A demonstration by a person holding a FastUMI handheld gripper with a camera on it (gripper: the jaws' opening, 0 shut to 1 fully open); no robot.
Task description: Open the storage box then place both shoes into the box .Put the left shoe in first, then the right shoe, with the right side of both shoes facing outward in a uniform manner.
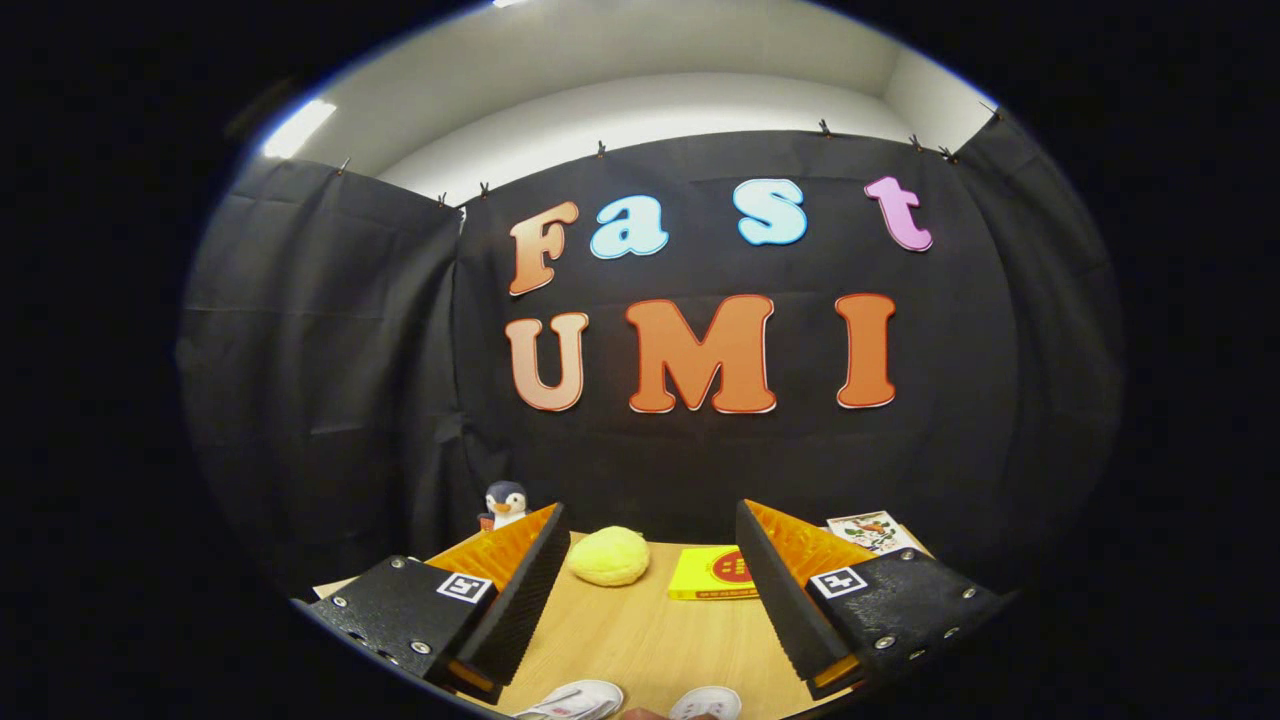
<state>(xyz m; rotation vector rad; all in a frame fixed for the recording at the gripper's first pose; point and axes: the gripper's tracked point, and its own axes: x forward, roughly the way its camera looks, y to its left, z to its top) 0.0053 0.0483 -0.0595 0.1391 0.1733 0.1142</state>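
My gripper [650, 560] is held above the wooden table [640, 640], open wide with nothing between its fingers. Two white shoes peek in low down, nearer to me than the fingertips: one shoe [578, 700] with grey stripes by the left finger, the other shoe [706, 703] a little to its right. Only their upper ends show.
Beyond the fingers a yellow plush lump [608, 556] lies on the table, with a flat yellow box [715, 573] to its right. A small penguin toy [505, 503] stands behind the left finger. A printed card [872, 531] lies behind the right finger, near the black cloth wall.
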